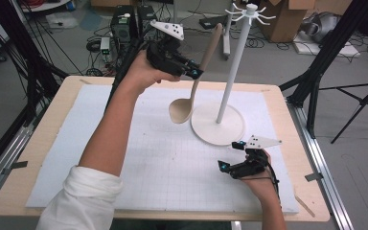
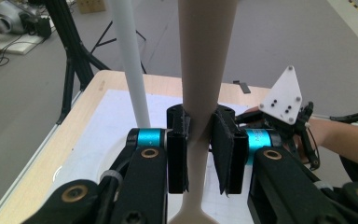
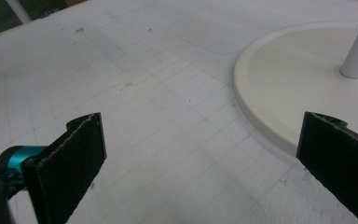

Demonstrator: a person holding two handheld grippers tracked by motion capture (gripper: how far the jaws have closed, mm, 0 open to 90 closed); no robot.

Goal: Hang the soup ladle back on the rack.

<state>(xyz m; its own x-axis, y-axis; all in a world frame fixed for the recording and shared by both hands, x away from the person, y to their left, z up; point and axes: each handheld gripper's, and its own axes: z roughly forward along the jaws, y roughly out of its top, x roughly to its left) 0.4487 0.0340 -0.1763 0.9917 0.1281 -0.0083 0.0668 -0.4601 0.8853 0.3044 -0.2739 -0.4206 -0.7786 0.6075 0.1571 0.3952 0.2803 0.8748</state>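
Holding our left gripper (image 1: 195, 73) up over the table's (image 1: 43, 143) far edge, we've got its pads clamped on the handle of a beige ladle (image 1: 191, 91), bowl hanging low w/ the handle leaning up-right. Next right is the white stand (image 1: 230, 76), its round base on the foam mat (image 1: 148, 158). Our right gripper (image 1: 231, 155) sits near the front-right corner, jaws wide, nothing btwn them.

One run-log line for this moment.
left gripper: shut on ladle, raised beside stand | right gripper: open, idle near stand base
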